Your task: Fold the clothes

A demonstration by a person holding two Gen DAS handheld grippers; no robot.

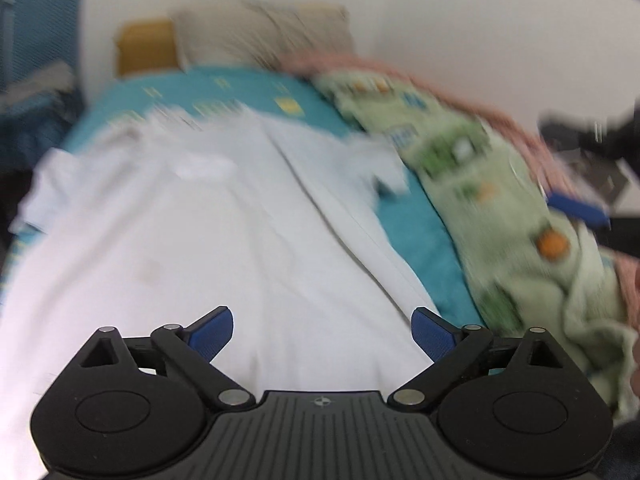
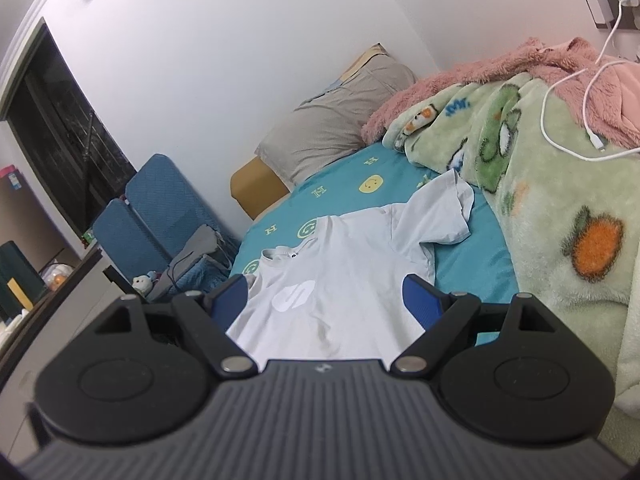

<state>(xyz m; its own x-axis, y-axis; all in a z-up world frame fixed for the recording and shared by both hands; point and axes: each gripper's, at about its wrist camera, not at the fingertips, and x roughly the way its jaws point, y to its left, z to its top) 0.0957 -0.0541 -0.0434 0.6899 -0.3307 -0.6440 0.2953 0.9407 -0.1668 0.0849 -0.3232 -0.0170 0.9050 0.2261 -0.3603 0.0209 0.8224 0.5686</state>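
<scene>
Two spread grippers (image 1: pixel 322 334) (image 2: pixel 326 300), one T-shirt (image 2: pixel 344 272)

White T-shirt (image 2: pixel 344 264), teal smiley-print sheet (image 2: pixel 348 192), green cartoon-print blanket (image 2: pixel 560 184).

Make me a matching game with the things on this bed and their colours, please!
Things:
1. T-shirt
2. bed sheet
3. pillow
4. fluffy blanket by the wall

Colours:
A. pink
B. teal with yellow smiley faces
C. white
D. grey-beige

Right pairs: 1-C, 2-B, 3-D, 4-A.
</scene>
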